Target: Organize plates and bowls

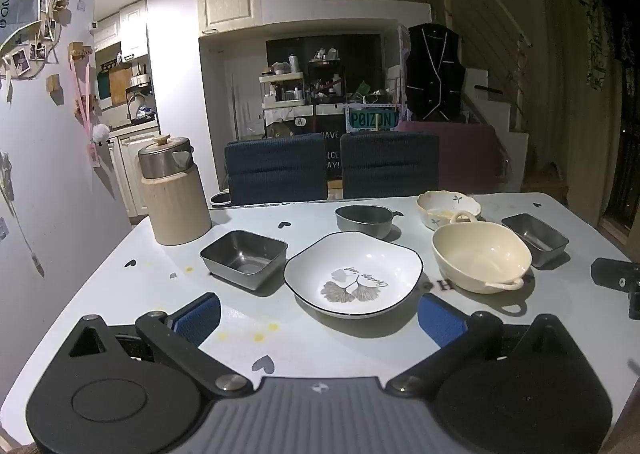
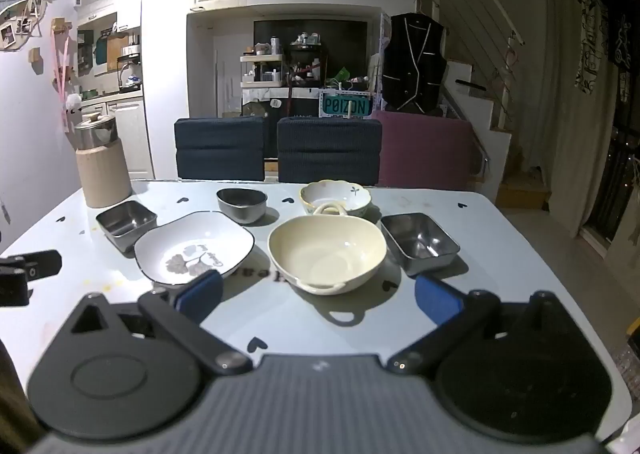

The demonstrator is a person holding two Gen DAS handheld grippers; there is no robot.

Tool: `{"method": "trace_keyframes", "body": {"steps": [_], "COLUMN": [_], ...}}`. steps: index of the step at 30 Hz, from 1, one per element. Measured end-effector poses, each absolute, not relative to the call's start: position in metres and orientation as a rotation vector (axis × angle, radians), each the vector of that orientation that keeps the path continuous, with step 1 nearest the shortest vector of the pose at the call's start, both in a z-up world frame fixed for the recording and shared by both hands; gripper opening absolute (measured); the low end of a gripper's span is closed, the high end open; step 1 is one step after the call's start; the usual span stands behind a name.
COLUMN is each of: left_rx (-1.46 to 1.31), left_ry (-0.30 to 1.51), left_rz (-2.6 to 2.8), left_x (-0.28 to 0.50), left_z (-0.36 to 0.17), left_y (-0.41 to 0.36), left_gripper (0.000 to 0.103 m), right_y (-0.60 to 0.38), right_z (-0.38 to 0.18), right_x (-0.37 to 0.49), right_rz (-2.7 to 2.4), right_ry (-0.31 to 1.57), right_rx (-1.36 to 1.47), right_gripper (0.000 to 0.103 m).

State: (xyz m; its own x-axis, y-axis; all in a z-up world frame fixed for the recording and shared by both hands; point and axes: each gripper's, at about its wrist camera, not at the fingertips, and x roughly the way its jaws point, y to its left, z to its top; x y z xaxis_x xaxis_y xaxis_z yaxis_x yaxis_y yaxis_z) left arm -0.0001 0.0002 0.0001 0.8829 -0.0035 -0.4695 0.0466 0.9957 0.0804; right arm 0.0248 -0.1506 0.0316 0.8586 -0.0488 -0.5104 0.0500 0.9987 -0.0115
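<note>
A white plate with a leaf print (image 1: 354, 274) (image 2: 194, 246) sits mid-table. A cream two-handled bowl (image 1: 480, 256) (image 2: 326, 250) sits to its right. Behind them stand a dark round bowl (image 1: 364, 220) (image 2: 242, 204) and a white scalloped bowl (image 1: 448, 208) (image 2: 336, 196). One steel rectangular dish (image 1: 244, 258) (image 2: 126, 222) is at the left, another (image 1: 536, 238) (image 2: 420, 242) at the right. My left gripper (image 1: 320, 318) is open and empty, just short of the plate. My right gripper (image 2: 320, 298) is open and empty, just short of the cream bowl.
A beige canister with a metal lid (image 1: 174, 198) (image 2: 102, 166) stands at the table's far left corner. Two dark blue chairs (image 1: 332, 168) (image 2: 276, 148) stand behind the light blue table (image 1: 280, 338) (image 2: 496, 214). Each gripper shows at the other view's edge (image 1: 618, 280) (image 2: 26, 274).
</note>
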Motion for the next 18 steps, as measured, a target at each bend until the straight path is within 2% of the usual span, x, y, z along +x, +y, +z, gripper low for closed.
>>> {"method": "trace_keyframes", "body": {"steps": [18], "left_rx": [0.087], "left_ry": [0.492], "left_rz": [-0.027], "left_x": [0.0001], "left_z": [0.0001], "left_y": [0.0002], "left_gripper": [0.103], "right_y": [-0.1499], "right_z": [0.0314], "right_x": [0.0252], "right_rz": [-0.051], "right_ry": [0.542], "right_rx": [-0.002], "right_gripper": [0.103]}}
